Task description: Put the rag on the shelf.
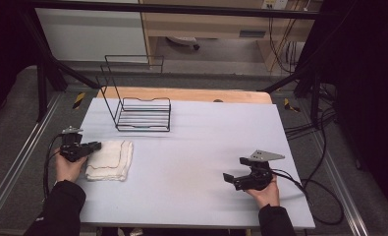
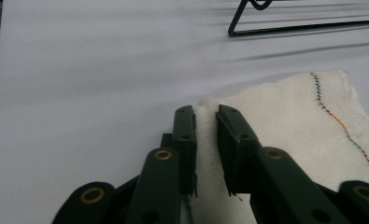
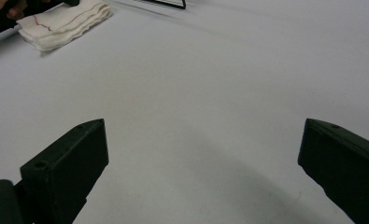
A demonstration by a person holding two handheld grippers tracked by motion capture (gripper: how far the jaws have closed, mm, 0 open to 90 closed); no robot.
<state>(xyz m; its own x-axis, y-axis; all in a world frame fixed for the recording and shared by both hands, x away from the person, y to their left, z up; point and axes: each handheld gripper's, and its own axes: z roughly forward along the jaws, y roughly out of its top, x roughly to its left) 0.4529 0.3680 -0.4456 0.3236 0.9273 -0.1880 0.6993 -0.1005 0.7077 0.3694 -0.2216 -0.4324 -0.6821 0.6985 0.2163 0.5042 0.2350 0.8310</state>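
So the left gripper (image 2: 205, 114) has its jaws pinched on the near-left edge of the folded white cloth (image 1: 110, 160), with a ridge of fabric squeezed up between the pads (image 2: 184, 140). Looks like a proper grab, not just a touch. The cloth itself is sitting flat on the table (image 1: 196, 147) close to the left edge, about halfway back, with its red stitched line facing up. Just behind it, toward the far-left corner, there's a black wire rack (image 1: 143, 115), apart from the cloth and with nothing on it. The right gripper (image 1: 238, 178) is parked low near the near-right corner, jaws wide apart with only bare tabletop between them. My read: the pick-up has only just started. Grip is made, the cloth isn't lifted yet, and if it's headed for the rack, that whole move is still to do.
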